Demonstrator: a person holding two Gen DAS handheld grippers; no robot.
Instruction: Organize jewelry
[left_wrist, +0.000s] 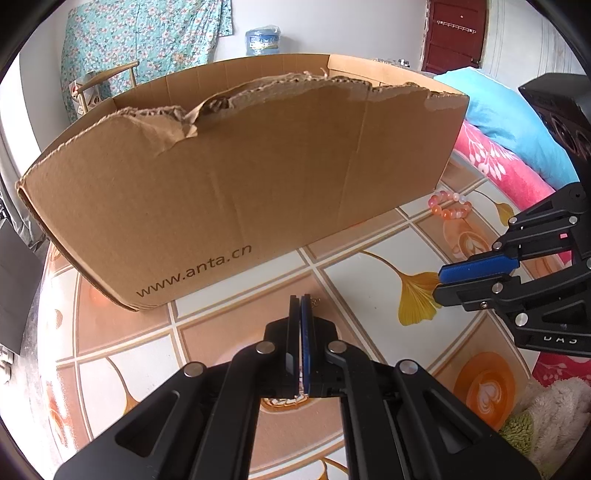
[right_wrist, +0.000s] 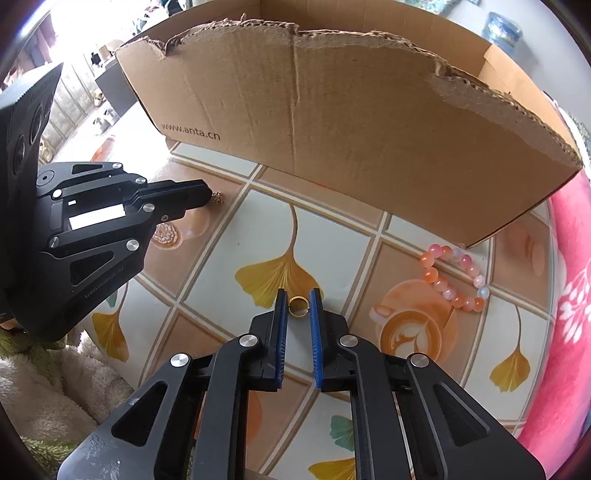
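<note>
1. Straddling a small gold ring (right_wrist: 297, 306) on the desk (right_wrist: 369, 221), the right claw (right_wrist: 297, 295) is standing partly open, its blue pads either side of the ring and gripping nothing yet. Closing off-centre could be flicking the ring away across the slick patterned cover, or pinning it flat so that it is slipping out on the lift.

2. Pinching its pads together, the left claw (left_wrist: 300, 301) is showing a bit of thin gold chain (right_wrist: 217, 197) at its tip; whether the chain is truly clamped or only touching is hard to tell. A weak hold on something so fine could be letting it slide free on the way over the box wall.

3. Standing just behind both claws, the cardboard box (right_wrist: 351, 122) is presenting a tall, torn front edge; a dangling chain could be snagging on that ragged rim.

4. Lying near the box's right corner, the pink bead bracelet (right_wrist: 456, 278) is waiting untouched; a wide swing of the right claw could be knocking it toward the desk's edge.
</note>
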